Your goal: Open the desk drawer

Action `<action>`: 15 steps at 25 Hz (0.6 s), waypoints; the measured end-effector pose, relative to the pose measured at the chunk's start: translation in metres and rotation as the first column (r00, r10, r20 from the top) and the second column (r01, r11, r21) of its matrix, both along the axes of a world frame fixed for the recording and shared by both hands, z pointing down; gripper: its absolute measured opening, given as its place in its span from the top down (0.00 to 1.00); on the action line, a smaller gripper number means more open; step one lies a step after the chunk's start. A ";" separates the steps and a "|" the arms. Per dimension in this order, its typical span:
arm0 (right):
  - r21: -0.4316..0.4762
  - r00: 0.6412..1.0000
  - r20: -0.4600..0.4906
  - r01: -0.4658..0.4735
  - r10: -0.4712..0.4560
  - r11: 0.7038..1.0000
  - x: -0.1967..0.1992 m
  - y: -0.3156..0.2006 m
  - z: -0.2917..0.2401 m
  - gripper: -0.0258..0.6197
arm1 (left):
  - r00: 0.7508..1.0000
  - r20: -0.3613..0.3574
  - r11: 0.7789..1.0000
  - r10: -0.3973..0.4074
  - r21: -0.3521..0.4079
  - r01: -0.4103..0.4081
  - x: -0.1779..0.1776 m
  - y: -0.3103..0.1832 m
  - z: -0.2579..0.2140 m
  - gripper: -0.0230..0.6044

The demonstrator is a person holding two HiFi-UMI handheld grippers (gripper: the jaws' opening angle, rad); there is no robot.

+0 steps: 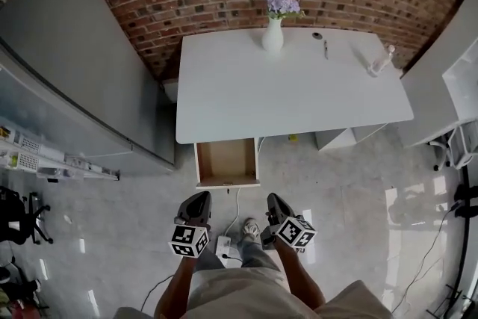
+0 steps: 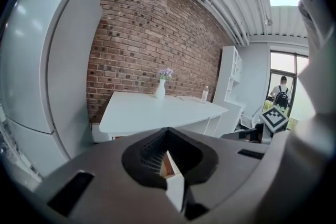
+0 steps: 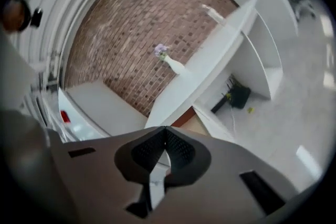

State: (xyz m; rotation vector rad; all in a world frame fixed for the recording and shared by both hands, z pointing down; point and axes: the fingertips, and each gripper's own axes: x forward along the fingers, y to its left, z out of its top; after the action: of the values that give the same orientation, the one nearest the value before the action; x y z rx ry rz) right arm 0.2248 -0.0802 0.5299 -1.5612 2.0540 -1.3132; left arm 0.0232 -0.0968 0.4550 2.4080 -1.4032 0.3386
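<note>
Well apart from the open drawer (image 1: 226,163) under the table (image 1: 291,97): left gripper (image 1: 199,197) and right gripper (image 1: 275,199), both with fingers pressed together, holding nothing.

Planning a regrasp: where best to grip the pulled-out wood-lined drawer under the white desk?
Probably the white front panel of the wood-lined drawer, pinched at its top edge from above on the near side. It is a thin upright board with the open box behind it, and no handle shows.
</note>
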 end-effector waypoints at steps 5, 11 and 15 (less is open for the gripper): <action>0.059 0.746 -0.651 0.231 -0.138 0.971 -0.004 0.016 -0.032 0.93 | 1.000 -0.003 1.000 0.008 0.018 -0.008 0.010 0.007 -0.017 0.95; 0.117 0.571 -0.816 0.322 -0.094 0.939 -0.029 0.030 -0.057 0.93 | 1.000 -0.020 0.999 0.005 0.032 -0.005 0.001 0.032 -0.022 0.95; 0.133 0.556 -0.826 0.342 -0.086 0.930 -0.059 0.050 -0.065 0.93 | 0.999 -0.034 0.999 0.007 0.039 -0.005 -0.024 0.066 -0.021 0.95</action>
State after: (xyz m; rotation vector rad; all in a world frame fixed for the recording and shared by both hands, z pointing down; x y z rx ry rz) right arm 0.1657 -0.0306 0.4653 -2.0402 2.8714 -0.2333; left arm -0.0008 -0.0308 0.4344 2.4379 -1.4003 0.2721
